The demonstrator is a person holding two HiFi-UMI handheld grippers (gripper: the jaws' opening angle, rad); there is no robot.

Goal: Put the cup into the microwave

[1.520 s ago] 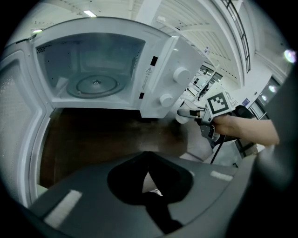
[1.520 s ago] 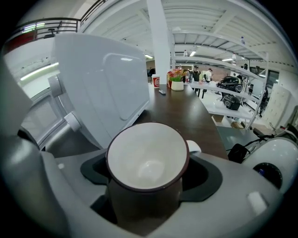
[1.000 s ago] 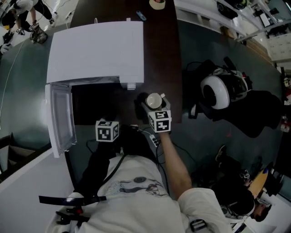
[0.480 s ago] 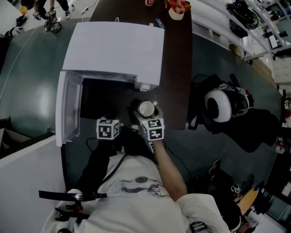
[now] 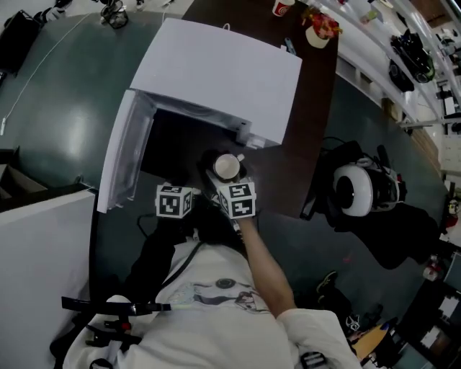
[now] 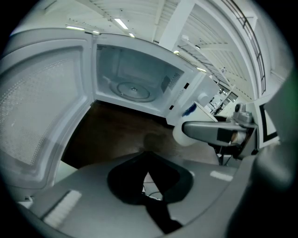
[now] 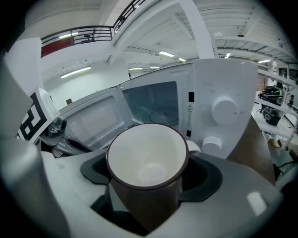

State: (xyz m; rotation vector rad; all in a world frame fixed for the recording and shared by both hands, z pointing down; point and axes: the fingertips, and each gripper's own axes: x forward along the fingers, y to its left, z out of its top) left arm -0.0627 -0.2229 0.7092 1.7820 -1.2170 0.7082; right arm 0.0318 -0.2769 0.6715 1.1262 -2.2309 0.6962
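Right hand-held gripper (image 7: 148,195) pinches the cup (image 7: 148,160) upright, mouth up, above the desk (image 6: 116,128). Left hand-held gripper (image 6: 147,155) sits just left of it, jaws pressed together, nothing between. Just ahead we see the microwave (image 7: 219,107), door (image 7: 91,121) swung open leftward.

One microwave (image 5: 216,72) is standing on one surface (image 5: 313,144). Two grippers are showing: left gripper (image 6: 144,153), right gripper (image 7: 149,169). One cup (image 5: 227,166) is showing by them. One red cup (image 5: 282,7) and one flower pot (image 5: 319,32) are standing at the far end.
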